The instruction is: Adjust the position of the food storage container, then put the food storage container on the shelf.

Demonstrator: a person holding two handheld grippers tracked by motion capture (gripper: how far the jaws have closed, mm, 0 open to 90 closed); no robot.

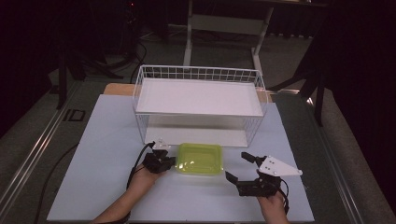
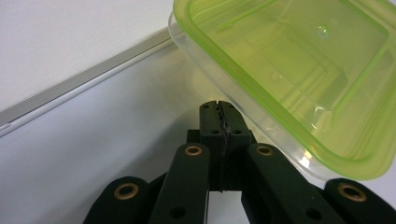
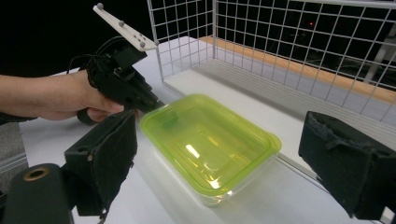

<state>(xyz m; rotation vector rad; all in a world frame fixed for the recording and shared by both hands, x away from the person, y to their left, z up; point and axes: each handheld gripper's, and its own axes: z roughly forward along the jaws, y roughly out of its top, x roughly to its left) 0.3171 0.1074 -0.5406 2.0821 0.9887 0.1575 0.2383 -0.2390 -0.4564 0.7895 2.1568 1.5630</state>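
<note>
A clear container with a lime-green lid (image 1: 200, 158) (image 2: 299, 84) (image 3: 210, 140) lies on the white table just in front of the wire basket. My left gripper (image 1: 172, 162) (image 2: 219, 108) is shut with nothing between its jaws. Its tip rests at the container's left rim, just under the lid's edge. From the right gripper view, the left gripper (image 3: 156, 105) meets the container's near-left corner, with a hand behind it. My right gripper (image 1: 236, 165) (image 3: 222, 135) stands wide open to the right of the container and apart from it, its jaws turned toward the container.
A white wire basket (image 1: 140, 100) (image 3: 261, 32) with a flat white shelf stands at the back of the table, its front side open. A white mat (image 1: 102, 140) covers the table. Bare table lies left and right of the container. Table legs and cables sit on the dark floor beyond.
</note>
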